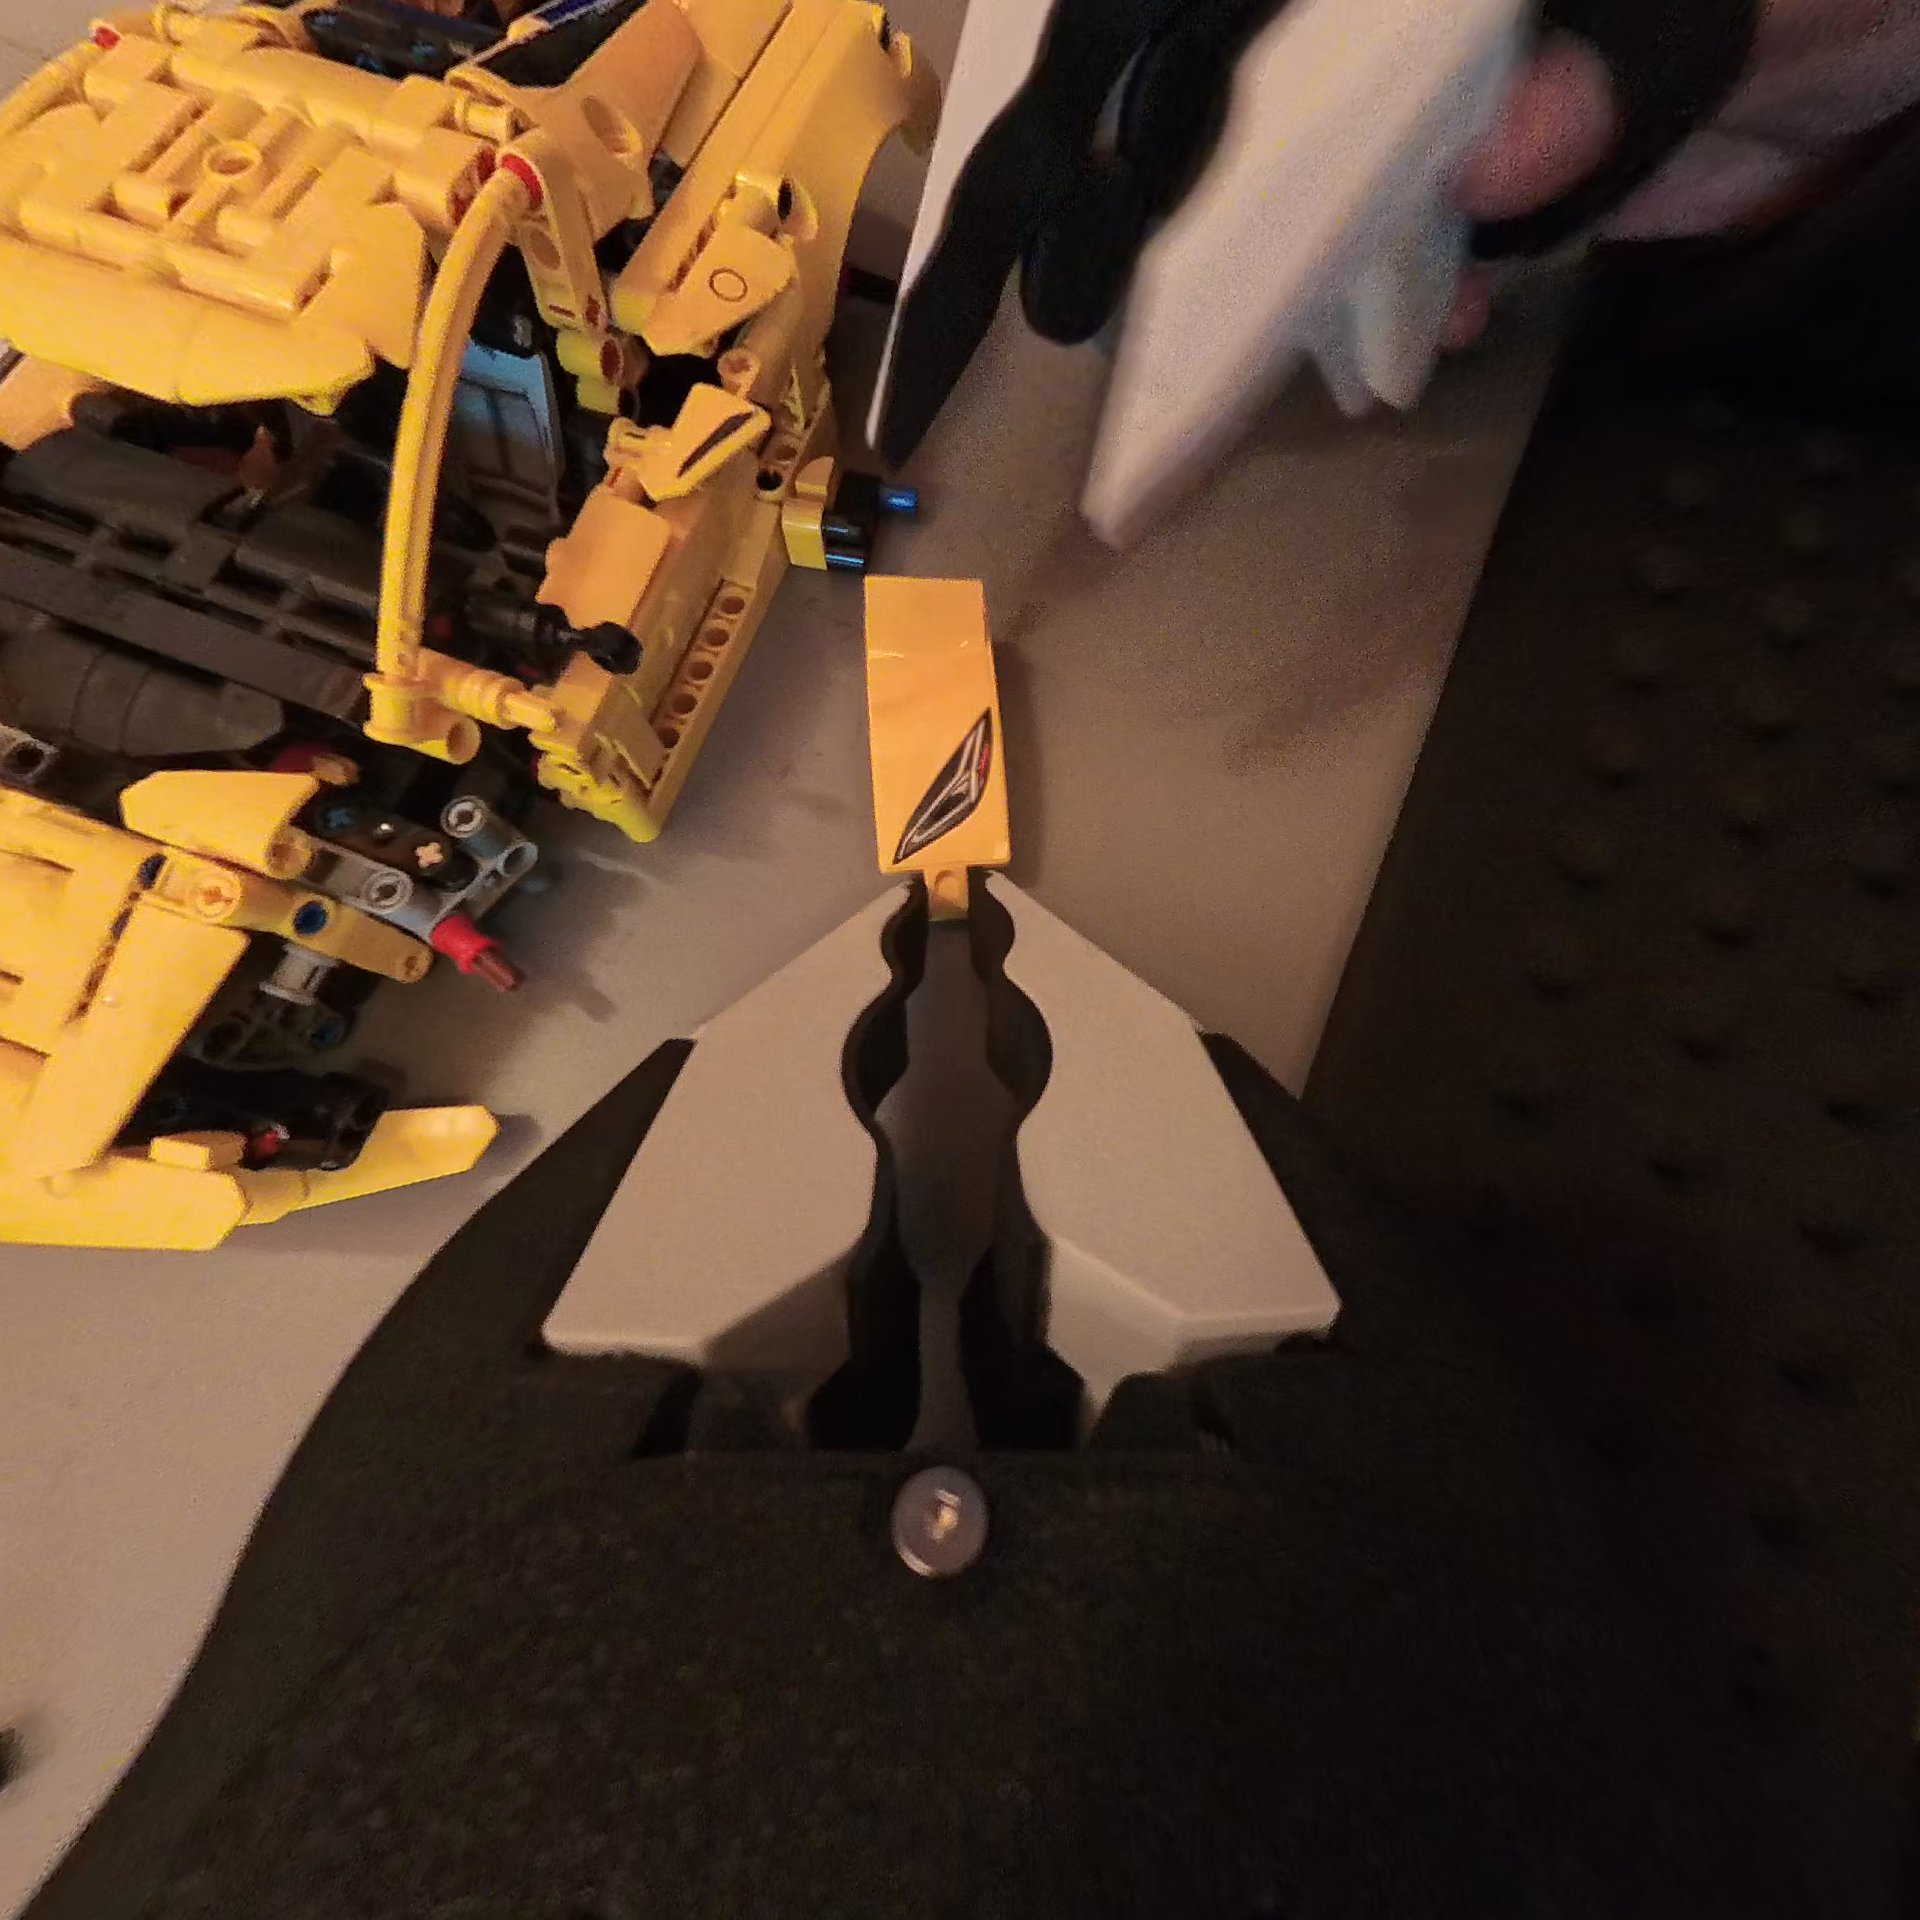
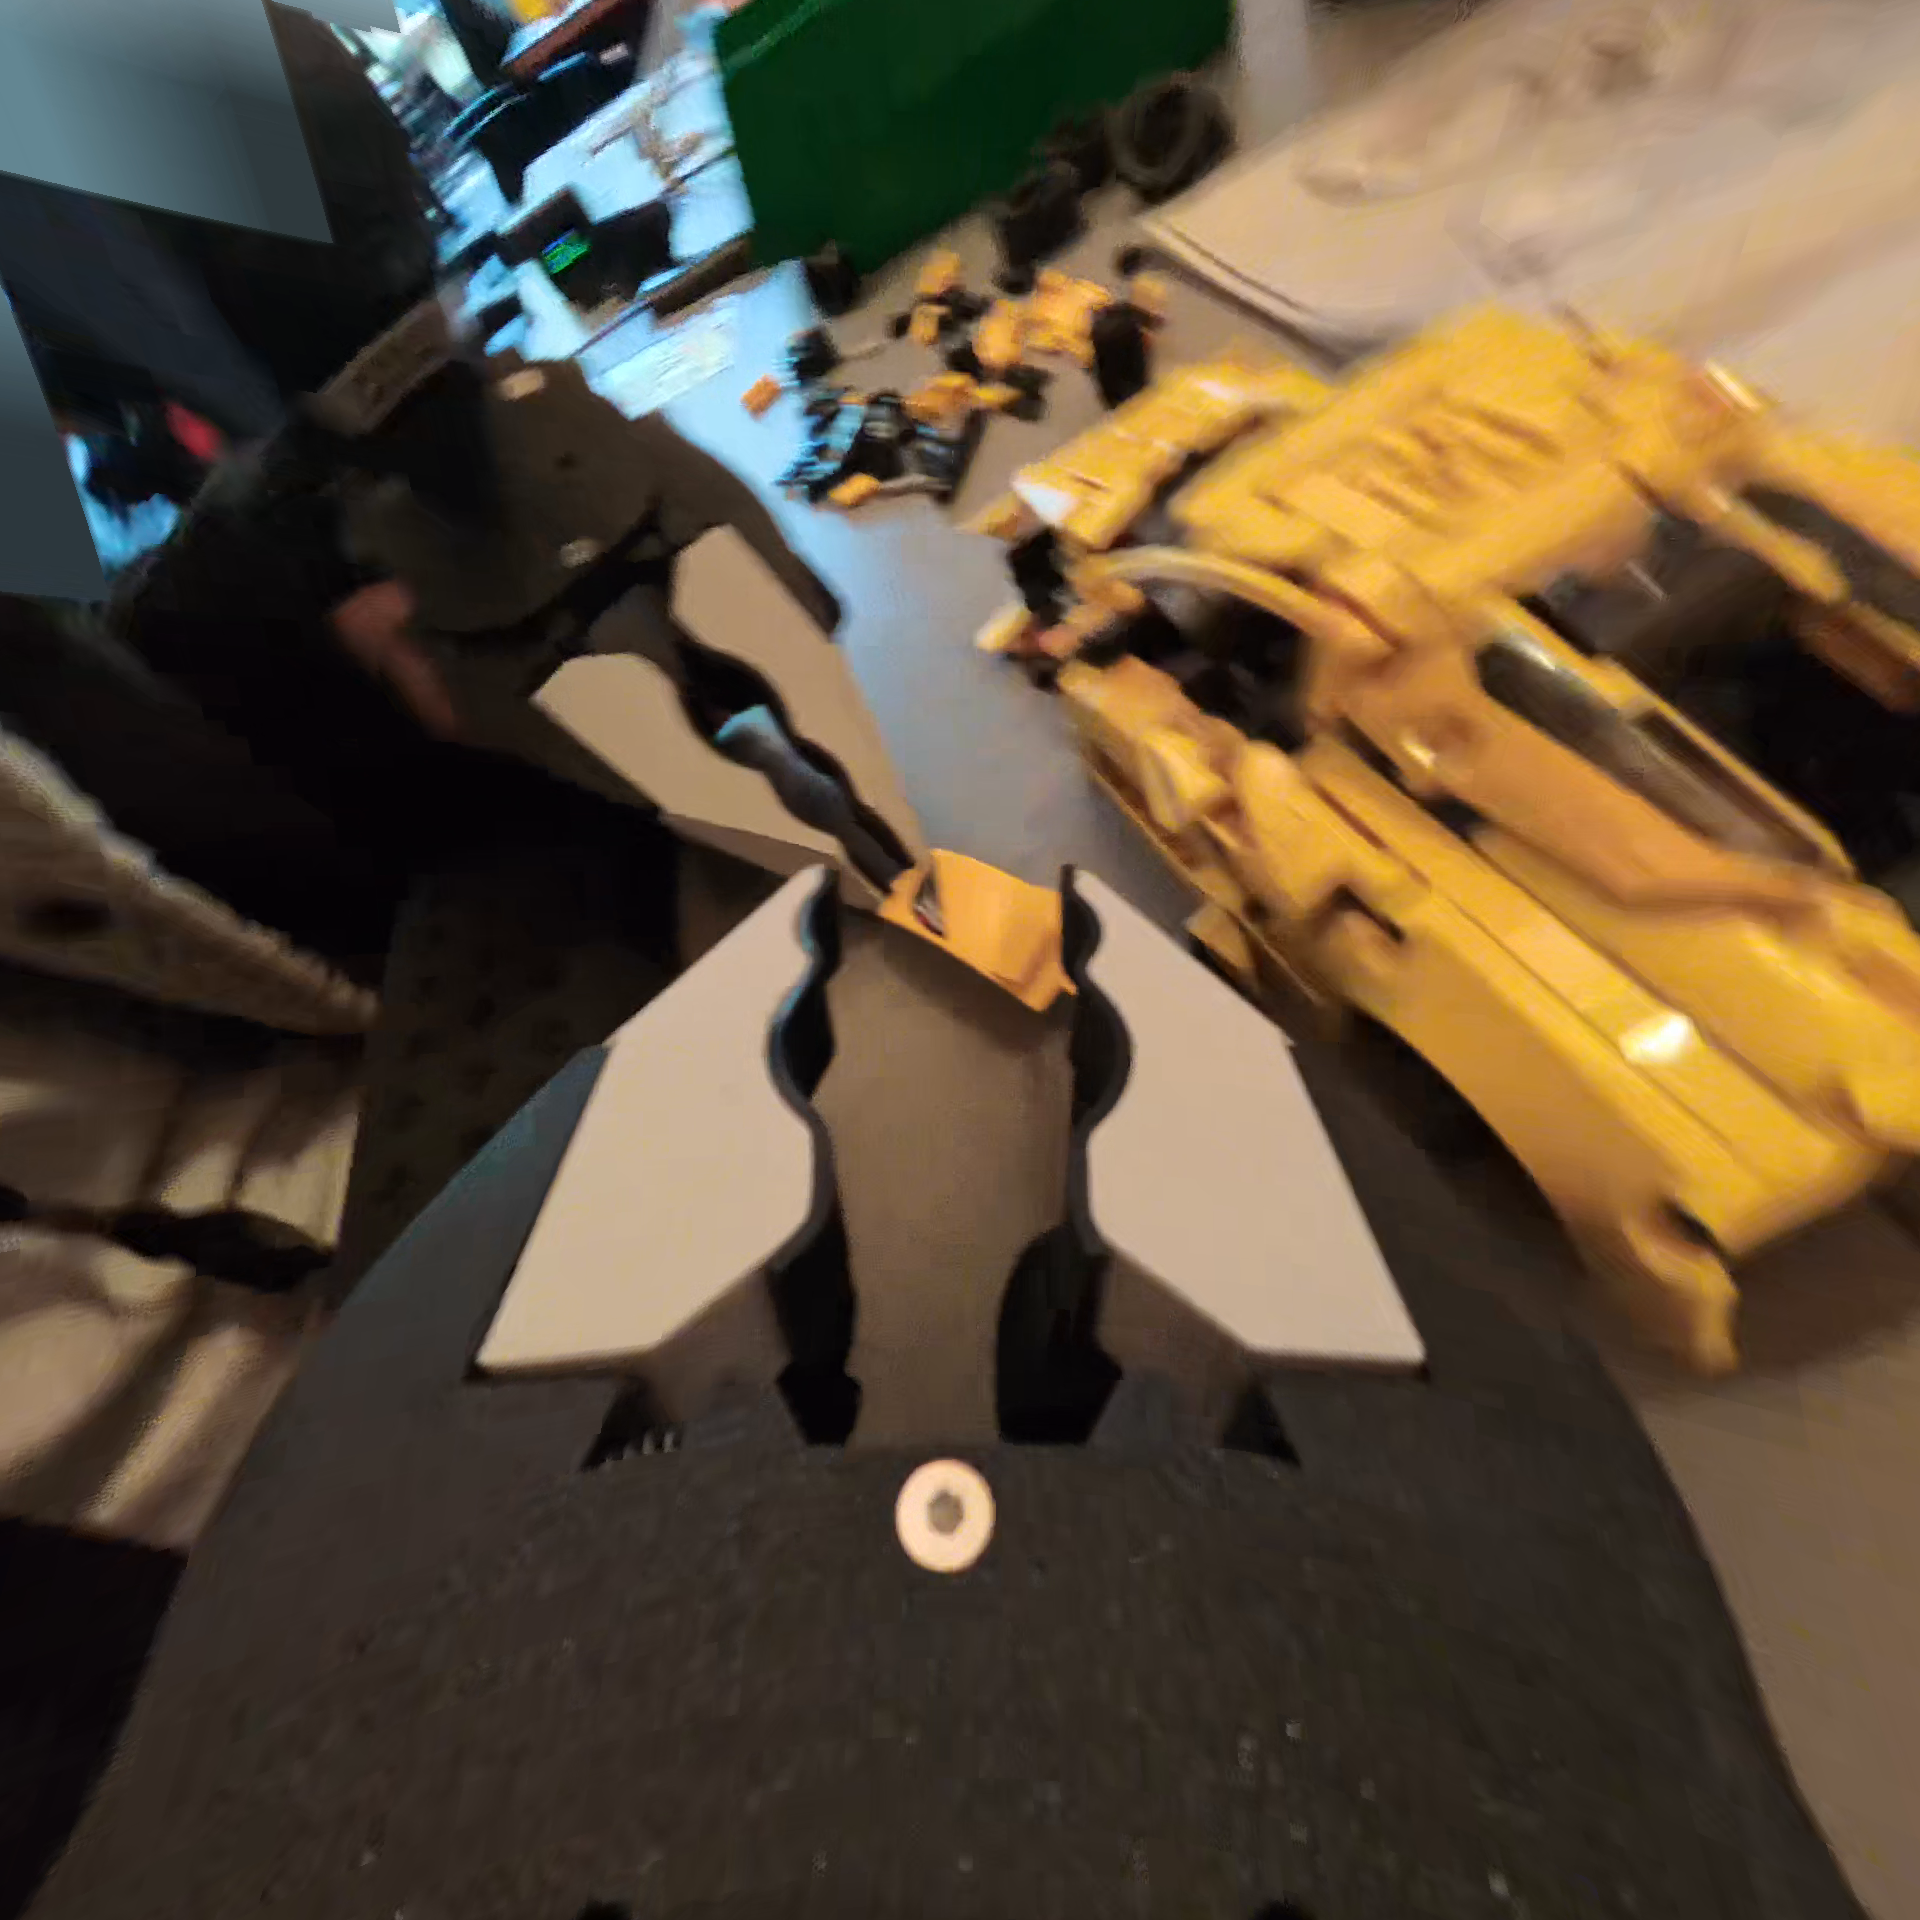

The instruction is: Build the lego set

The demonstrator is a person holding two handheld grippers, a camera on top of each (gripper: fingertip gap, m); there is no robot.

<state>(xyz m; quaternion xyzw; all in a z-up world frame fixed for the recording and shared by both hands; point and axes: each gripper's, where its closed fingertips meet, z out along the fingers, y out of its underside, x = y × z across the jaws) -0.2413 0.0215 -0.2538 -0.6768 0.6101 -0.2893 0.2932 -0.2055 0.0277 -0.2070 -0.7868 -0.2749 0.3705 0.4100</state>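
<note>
Two grippers meet over a grey table [image 1: 727,644]. Left gripper [image 1: 948,902] pinches a yellow panel's [image 1: 938,717] tab, with the yellow lego car [image 1: 416,416] at ten o'clock. Right gripper [image 2: 948,925], fingers apart, frames the panel without clamping it.

Yellow panel [image 1: 935,717] bears a black decal; yellow-and-black car [image 1: 343,436]; grey-white table [image 1: 1143,727].

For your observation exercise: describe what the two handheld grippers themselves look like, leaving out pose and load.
Both match. The left gripper and right gripper each have two pale grey, wedge-shaped fingers with wavy black inner edges, set on a rough black body bearing one round silver screw. No cables show.
</note>
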